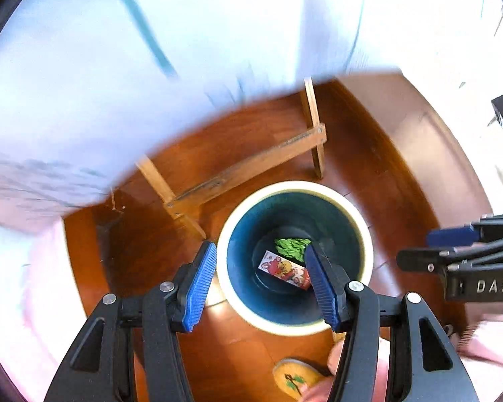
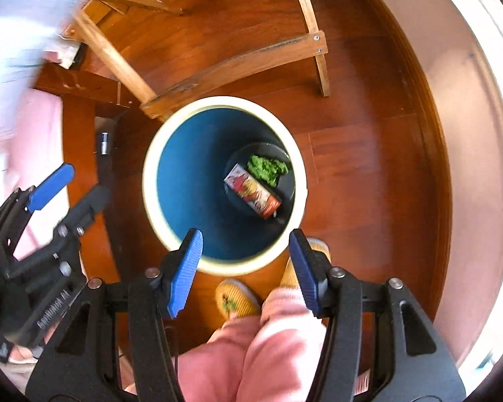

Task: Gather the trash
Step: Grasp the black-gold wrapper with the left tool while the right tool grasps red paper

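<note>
Two items of trash, a printed carton (image 2: pixel 253 190) and green wrapper (image 2: pixel 267 170), lie inside the bin (image 2: pixel 151 174). Left gripper (image 1: pixel 261 279) and right gripper (image 2: pixel 248 273) stand parted, empty. No further trash visible.

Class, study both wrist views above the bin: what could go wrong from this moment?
1. Both grippers, left and right, hang open and empty close together; they might knock each other.
2. The wooden frame stands right beside the bin, so a careless swing could hit it or tip the bin, spilling the carton and green scrap.
3. The slippers stand near the bin.
</note>
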### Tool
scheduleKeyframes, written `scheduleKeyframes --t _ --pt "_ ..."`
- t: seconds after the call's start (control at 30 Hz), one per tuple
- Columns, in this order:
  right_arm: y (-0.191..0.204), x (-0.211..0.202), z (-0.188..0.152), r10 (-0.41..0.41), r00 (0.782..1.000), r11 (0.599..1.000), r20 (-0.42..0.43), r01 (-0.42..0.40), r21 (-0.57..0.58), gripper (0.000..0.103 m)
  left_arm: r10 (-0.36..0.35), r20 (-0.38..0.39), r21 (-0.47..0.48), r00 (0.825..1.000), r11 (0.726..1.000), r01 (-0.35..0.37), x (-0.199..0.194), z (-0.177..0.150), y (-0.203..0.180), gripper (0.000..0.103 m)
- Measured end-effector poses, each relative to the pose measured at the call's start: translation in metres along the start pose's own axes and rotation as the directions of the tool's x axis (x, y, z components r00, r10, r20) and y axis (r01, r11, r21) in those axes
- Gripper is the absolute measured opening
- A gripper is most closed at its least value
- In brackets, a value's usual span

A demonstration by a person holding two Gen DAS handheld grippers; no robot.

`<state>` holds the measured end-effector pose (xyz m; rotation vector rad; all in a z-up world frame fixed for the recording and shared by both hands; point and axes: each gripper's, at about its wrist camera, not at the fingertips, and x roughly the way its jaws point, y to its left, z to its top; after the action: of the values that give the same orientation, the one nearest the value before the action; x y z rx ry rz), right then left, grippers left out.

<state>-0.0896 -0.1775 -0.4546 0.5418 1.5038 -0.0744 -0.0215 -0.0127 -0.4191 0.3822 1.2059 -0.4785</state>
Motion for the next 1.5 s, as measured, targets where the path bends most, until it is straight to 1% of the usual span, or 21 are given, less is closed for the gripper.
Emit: scheduleKeyframes --t 0.1,0.13,0.17,0.23,0.3,0.33,0.37,0.43,0.53,0.67,0.8,0.83,0.9,1.03,1.13,1.23,1.3,1.4,1.5 --pt "0.018 -0.051 -0.011 0.007 1.0 1.0 0.021 -0.007 0.002 0.051 -0.008 0.016 -0.025 1.0 1.0 0.009 -0.051 0.011 0.006 0.056" --pt "0.026 -0.072 -0.013 0.008 0.999 1.0 0.037 -0.008 0.001 0.051 -0.004 0.029 -0.034 1.0 0.999 0.005 -0.075 0.017 0.009 0.056" --pt "0.033 -0.088 -0.014 0.009 0.999 1.0 0.052 -0.009 -0.002 0.051 -0.003 0.033 -0.039 0.999 0.999 0.004 -0.089 0.02 0.011 0.056" --pt "0.05 -0.127 -0.015 0.007 0.996 1.0 0.089 -0.007 -0.007 0.051 -0.004 0.038 -0.061 0.999 0.998 0.007 -0.128 0.029 0.017 0.056" --pt "0.065 -0.163 -0.016 0.017 0.992 1.0 0.126 -0.015 -0.016 0.051 -0.021 0.043 -0.088 0.999 0.996 0.025 -0.163 0.039 0.022 0.056" --pt "0.073 -0.182 -0.017 0.023 0.988 1.0 0.15 -0.02 -0.022 0.051 -0.029 0.057 -0.101 0.998 0.994 0.034 -0.188 0.044 0.026 0.056" --pt "0.082 -0.203 -0.019 0.026 0.984 0.999 0.178 -0.02 -0.031 0.051 -0.031 0.068 -0.108 0.997 0.993 0.038 -0.201 0.047 0.029 0.056" --pt "0.099 -0.238 -0.022 0.033 0.974 0.998 0.223 -0.022 -0.051 0.051 -0.034 0.103 -0.126 0.994 0.991 0.047 -0.244 0.057 0.037 0.056" --pt "0.123 -0.288 -0.028 0.048 0.958 0.996 0.283 -0.026 -0.079 0.051 -0.034 0.146 -0.147 0.989 0.988 0.056 -0.292 0.07 0.048 0.056" --pt "0.15 -0.338 -0.034 0.058 0.934 0.994 0.352 -0.019 -0.111 0.051 -0.016 0.194 -0.179 0.981 0.983 0.051 -0.348 0.089 0.067 0.056" --pt "0.171 -0.375 -0.036 0.072 0.91 0.992 0.408 -0.022 -0.125 0.051 -0.003 0.241 -0.208 0.97 0.977 0.054 -0.394 0.105 0.086 0.056" --pt "0.176 -0.384 -0.034 0.074 0.905 0.992 0.42 -0.022 -0.126 0.051 0.011 0.255 -0.212 0.967 0.976 0.045 -0.407 0.108 0.091 0.056" --pt "0.184 -0.402 -0.029 0.074 0.89 0.992 0.451 -0.019 -0.125 0.051 0.027 0.271 -0.215 0.962 0.976 0.033 -0.418 0.119 0.101 0.056" --pt "0.191 -0.427 -0.014 0.077 0.862 0.992 0.501 -0.018 -0.122 0.051 0.014 0.276 -0.213 0.961 0.976 0.047 -0.432 0.135 0.111 0.056" --pt "0.194 -0.439 0.005 0.082 0.851 0.992 0.519 -0.016 -0.129 0.051 0.019 0.271 -0.214 0.962 0.976 0.042 -0.428 0.149 0.115 0.056" --pt "0.191 -0.443 0.032 0.089 0.844 0.991 0.528 -0.022 -0.132 0.051 0.027 0.253 -0.21 0.967 0.977 0.028 -0.41 0.171 0.117 0.056" --pt "0.186 -0.443 0.054 0.094 0.844 0.991 0.527 -0.028 -0.132 0.051 0.019 0.224 -0.216 0.974 0.976 0.031 -0.393 0.189 0.118 0.056" --pt "0.172 -0.435 0.099 0.095 0.855 0.991 0.51 -0.03 -0.133 0.051 -0.006 0.186 -0.242 0.983 0.969 0.052 -0.363 0.218 0.12 0.056" --pt "0.154 -0.425 0.152 0.101 0.879 0.988 0.467 -0.034 -0.15 0.051 -0.061 0.105 -0.325 0.993 0.941 0.092 -0.325 0.252 0.126 0.056"
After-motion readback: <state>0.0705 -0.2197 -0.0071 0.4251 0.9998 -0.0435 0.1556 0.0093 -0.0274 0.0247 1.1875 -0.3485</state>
